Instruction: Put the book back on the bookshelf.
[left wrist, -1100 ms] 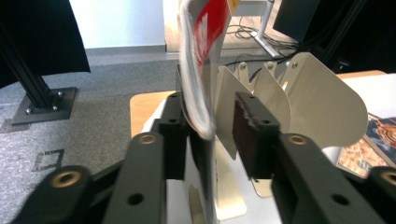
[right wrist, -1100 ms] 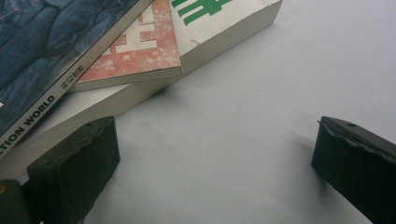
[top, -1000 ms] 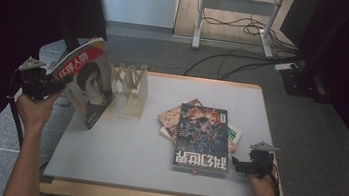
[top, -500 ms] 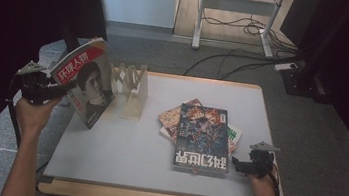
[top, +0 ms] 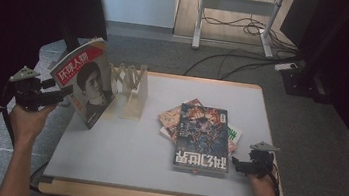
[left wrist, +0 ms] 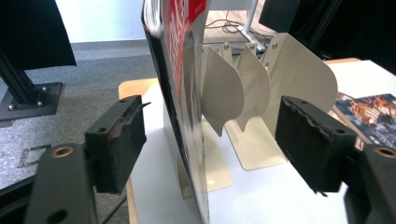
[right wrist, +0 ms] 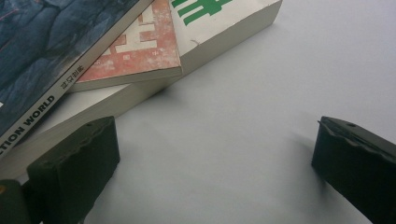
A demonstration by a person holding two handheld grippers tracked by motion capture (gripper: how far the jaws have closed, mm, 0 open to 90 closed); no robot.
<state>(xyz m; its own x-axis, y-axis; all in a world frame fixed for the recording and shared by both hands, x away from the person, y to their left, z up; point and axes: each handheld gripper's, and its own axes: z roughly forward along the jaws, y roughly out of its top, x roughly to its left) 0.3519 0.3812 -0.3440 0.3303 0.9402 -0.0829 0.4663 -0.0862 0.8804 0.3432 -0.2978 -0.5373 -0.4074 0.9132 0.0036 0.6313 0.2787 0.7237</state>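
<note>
The left gripper (left wrist: 212, 149) has just been opening, its jaws now clear of the red-and-white portrait magazine (top: 84, 81) between them, standing against the cream metal book rack (top: 131, 88), so placement appears complete; the right gripper (right wrist: 215, 172) rests open

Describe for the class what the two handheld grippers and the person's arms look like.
Both the left gripper and the right gripper are black, each topped by a grey three-cornered plate. Each has two blocky black jaws faced with ridged pads. A dark cable trails from each. The forearms are bare, with no sleeves in sight.
</note>
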